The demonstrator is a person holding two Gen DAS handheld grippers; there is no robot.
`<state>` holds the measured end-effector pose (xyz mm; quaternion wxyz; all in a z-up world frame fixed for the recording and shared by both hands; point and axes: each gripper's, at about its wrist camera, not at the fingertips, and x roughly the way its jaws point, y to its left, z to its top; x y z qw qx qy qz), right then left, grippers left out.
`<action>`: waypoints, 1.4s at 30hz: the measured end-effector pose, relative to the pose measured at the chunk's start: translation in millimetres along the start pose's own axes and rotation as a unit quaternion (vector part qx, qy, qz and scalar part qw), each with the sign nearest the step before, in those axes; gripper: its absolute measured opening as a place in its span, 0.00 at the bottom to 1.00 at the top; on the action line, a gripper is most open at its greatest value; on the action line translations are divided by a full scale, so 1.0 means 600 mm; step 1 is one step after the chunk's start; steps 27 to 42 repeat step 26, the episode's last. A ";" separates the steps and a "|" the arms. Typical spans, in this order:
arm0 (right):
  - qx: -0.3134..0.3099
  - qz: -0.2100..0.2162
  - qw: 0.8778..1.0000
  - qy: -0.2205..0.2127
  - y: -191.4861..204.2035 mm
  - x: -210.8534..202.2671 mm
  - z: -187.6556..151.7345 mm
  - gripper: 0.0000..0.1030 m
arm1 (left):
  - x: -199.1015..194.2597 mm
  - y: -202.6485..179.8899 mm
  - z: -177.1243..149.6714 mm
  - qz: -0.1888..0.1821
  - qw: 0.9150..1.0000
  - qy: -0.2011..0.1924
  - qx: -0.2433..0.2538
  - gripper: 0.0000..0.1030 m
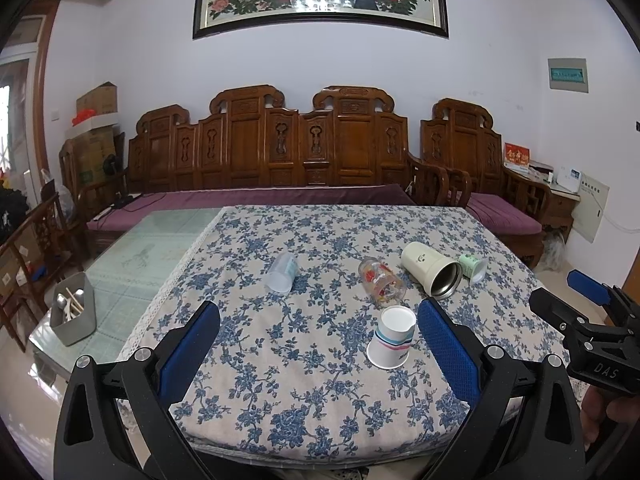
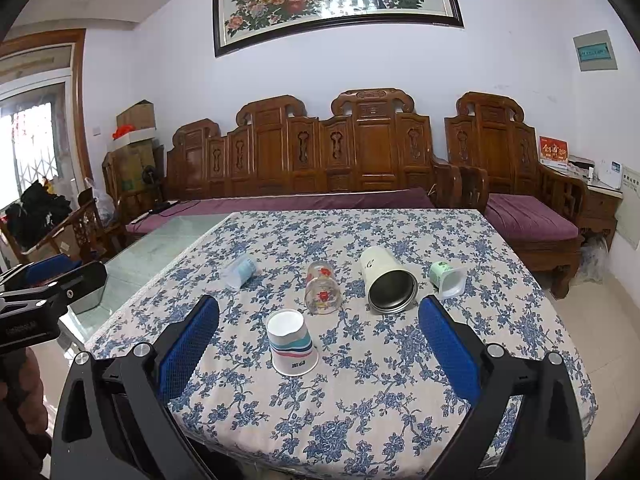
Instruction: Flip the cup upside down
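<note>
- The left gripper [image 1: 318,344] is holding its blue jaws wide apart, with nothing between them.
- The right gripper [image 2: 318,340] is also holding its jaws wide apart and gripping nothing.
- The white paper cup with colour stripes [image 1: 392,338] is sitting upside down on the blue flowered tablecloth [image 1: 280,380], just inside the left gripper's right jaw.
- Farther out, a flowered glass [image 2: 323,293], a cream metal mug [image 2: 386,280], a small green pot [image 2: 448,276] and a clear plastic cup [image 2: 240,273] are lying on their sides.
</note>
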<state>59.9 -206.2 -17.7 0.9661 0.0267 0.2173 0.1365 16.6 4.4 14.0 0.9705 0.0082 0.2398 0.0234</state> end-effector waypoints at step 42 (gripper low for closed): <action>0.001 0.001 1.000 -0.001 -0.001 0.000 -0.004 0.98 | -0.002 0.001 0.003 0.000 1.000 -0.002 -0.002 0.93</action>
